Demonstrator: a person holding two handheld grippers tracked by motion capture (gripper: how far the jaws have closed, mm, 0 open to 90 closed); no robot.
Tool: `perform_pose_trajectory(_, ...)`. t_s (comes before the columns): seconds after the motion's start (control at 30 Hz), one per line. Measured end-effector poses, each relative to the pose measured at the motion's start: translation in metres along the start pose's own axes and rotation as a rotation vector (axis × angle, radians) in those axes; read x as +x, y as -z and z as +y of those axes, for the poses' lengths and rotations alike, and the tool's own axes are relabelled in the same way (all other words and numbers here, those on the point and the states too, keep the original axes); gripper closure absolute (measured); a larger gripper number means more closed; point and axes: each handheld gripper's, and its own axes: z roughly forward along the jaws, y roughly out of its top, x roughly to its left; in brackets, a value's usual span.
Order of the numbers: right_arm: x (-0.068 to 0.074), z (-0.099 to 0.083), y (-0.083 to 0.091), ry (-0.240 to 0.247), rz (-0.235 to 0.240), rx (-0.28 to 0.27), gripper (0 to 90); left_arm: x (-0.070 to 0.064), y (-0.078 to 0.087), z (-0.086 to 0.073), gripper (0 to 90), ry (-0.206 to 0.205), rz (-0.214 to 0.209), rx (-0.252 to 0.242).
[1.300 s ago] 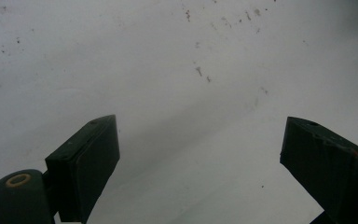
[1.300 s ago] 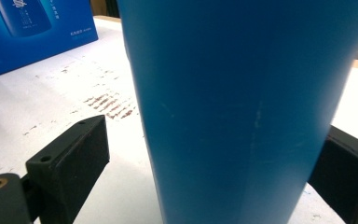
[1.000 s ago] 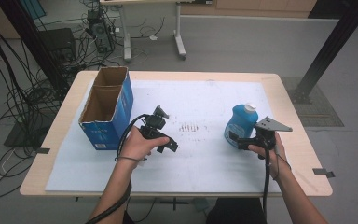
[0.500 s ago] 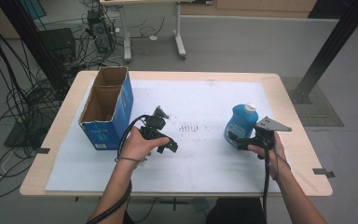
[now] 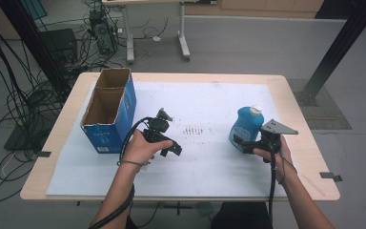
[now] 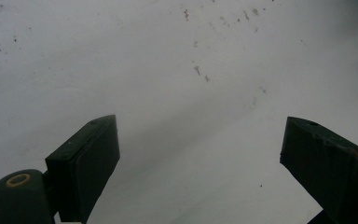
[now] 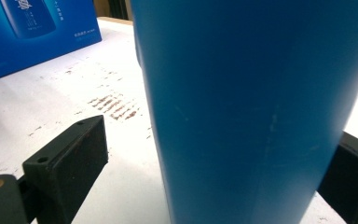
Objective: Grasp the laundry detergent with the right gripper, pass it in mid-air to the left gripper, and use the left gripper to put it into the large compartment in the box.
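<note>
The blue detergent bottle (image 5: 246, 126) stands upright on the right half of the tabletop (image 5: 209, 102), its white cap up and its long axis vertical. The right tool (image 5: 240, 144) sits at its near base, and in the right gripper view the bottle body (image 7: 256, 107) rises between the two black jaws, which stand spread on either side with a gap on the left; whether the right jaw touches cannot be told. The left tool (image 5: 170, 147) hangs released above bare white sheet, well apart from the bottle. The open blue cardboard box (image 5: 108, 109) stands at the left, beyond the left hand (image 5: 140, 149). The right tool is plainly nearer; the sheet between bottle and box lies free
</note>
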Motion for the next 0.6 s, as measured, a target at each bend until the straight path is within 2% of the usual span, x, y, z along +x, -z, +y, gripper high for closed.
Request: perform_pose_trajectory(0.6,0.0028,-0.0011,-0.0034,-0.003,0.001,-0.004,7.1,0.0019,-0.0003,-0.0017,12.1,0.008,-0.004,-0.005)
